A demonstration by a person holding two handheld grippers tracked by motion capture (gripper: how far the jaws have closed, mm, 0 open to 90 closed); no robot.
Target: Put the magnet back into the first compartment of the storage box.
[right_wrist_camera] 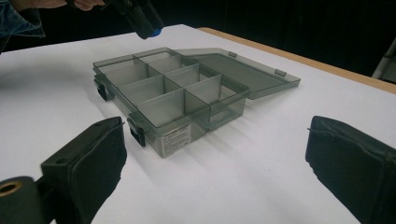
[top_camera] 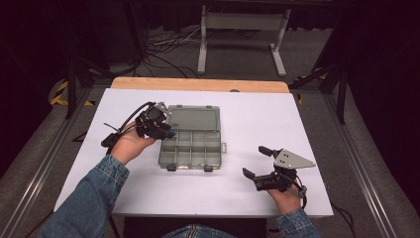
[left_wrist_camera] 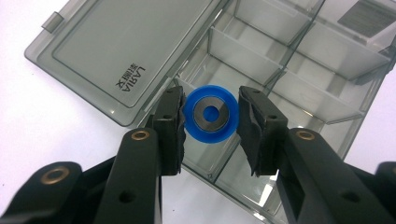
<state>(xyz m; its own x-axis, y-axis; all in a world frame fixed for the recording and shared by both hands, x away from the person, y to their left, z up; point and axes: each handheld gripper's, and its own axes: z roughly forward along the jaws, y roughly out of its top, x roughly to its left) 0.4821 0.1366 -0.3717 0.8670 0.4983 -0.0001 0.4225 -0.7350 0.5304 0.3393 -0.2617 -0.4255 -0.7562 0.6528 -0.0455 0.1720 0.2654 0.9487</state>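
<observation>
While the left gripper (top_camera: pixel 166 130) hangs over the left end of the organizer box (top_camera: pixel 194 144), its jaws pinch a blue ring (left_wrist_camera: pixel 209 113) with a grey metal core, pads touching it on both sides. In the left gripper view the ring sits above a compartment at the hinge-side edge of the tray, next to the opened lid (left_wrist_camera: pixel 121 51). The box is smoky clear plastic with divided compartments, lid laid flat toward the far edge of the desk (top_camera: pixel 247 188), latches facing the near edge; it lies mid-desk, slightly left of centre. The right gripper (top_camera: pixel 257 161) rests near the near right corner, well apart from the box, jaws spread wide with nothing between them.
</observation>
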